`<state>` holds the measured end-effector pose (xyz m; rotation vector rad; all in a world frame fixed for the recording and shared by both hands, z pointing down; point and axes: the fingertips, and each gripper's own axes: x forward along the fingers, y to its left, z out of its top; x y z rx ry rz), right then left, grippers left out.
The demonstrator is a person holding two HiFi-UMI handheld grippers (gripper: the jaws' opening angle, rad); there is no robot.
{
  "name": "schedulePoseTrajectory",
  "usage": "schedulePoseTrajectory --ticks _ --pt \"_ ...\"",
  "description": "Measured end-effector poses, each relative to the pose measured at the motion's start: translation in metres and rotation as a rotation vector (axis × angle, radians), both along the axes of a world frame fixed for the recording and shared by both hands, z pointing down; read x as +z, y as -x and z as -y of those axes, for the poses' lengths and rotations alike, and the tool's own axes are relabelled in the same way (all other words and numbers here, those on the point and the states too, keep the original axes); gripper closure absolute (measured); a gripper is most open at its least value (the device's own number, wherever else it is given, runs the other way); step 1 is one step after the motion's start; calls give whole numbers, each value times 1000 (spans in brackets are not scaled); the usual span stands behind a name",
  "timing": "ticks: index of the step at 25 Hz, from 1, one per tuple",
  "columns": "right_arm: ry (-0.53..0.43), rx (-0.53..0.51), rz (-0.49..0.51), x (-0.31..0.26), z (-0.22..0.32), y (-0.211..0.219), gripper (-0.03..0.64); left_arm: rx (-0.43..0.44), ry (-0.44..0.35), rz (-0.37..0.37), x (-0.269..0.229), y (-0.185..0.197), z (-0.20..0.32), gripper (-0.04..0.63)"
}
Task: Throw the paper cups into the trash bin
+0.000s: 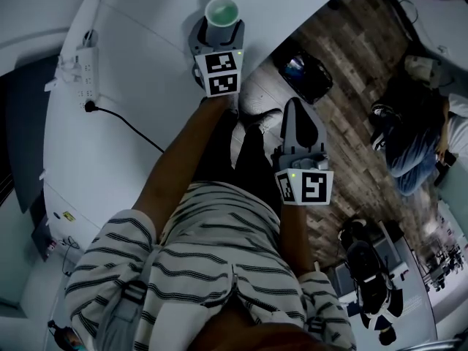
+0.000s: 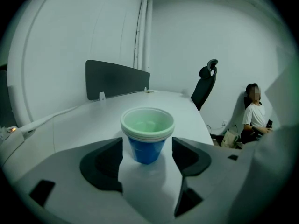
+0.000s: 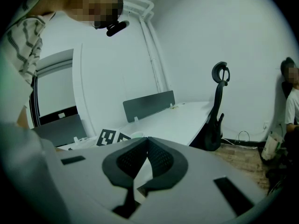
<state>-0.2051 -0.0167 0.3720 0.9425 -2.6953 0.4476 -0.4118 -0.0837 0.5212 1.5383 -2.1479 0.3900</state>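
A stack of paper cups, blue outside with white rims, stands upright on the white table. My left gripper is open, one jaw on each side of the stack. In the left gripper view the cups sit between the dark pads, with a gap showing on both sides, so the left gripper does not press on them. My right gripper hangs over the wooden floor off the table's edge, shut with nothing in it. In its own view the right gripper has its tips together.
A dark bin-like container stands on the floor beside the table's curved edge. A power strip with a black cable lies at the table's left. A grey divider panel, an office chair and a seated person are beyond.
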Motion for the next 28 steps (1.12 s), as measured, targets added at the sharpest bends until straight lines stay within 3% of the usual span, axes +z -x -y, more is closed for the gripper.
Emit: schedulePoseTrajectory --ticks 14,28 --pt "-7 30 -5 1 5 -5 606 18 -42 5 -7 4 7 308" --pt "-56 85 30 -28 16 -29 606 71 -124 5 -71 -27 10 313"
